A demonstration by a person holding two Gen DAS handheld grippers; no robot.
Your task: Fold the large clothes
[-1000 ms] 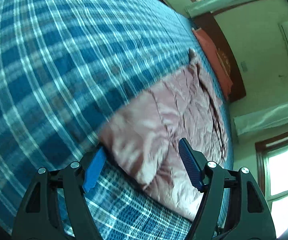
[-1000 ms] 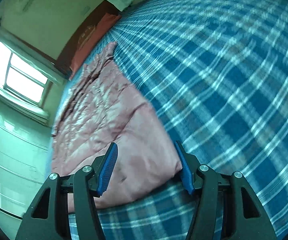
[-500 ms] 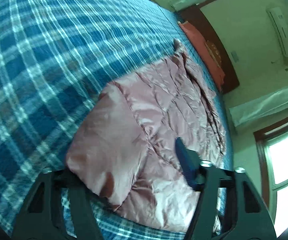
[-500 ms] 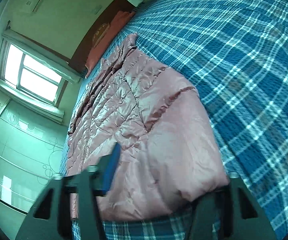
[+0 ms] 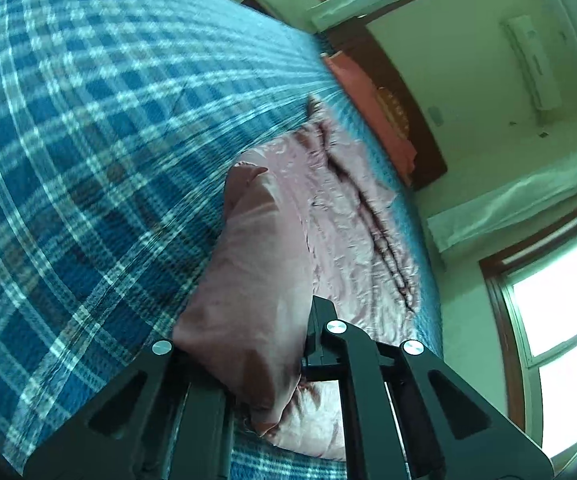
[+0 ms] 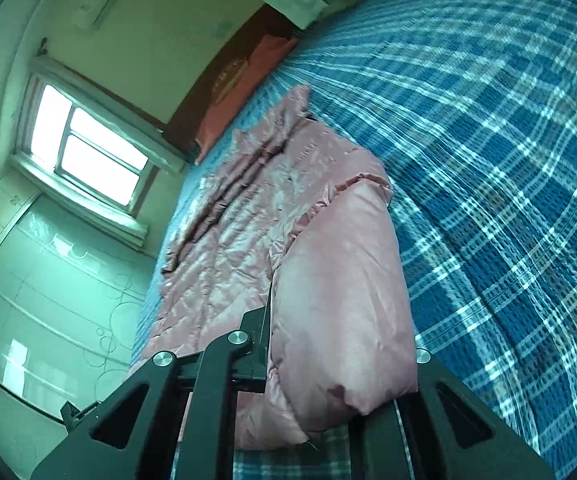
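Pink down jacket (image 5: 340, 216) lies along blue plaid bedspread (image 5: 88, 140). Left gripper (image 5: 244, 344) and right gripper (image 6: 340, 344), jaws just closed, each pinch a puffy near-end bunch of the jacket, lifted off the spread.

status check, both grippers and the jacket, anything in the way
Left gripper and right gripper just closed, both shut on pink jacket. Near edge lifted off plaid bedspread. Nothing in the way.
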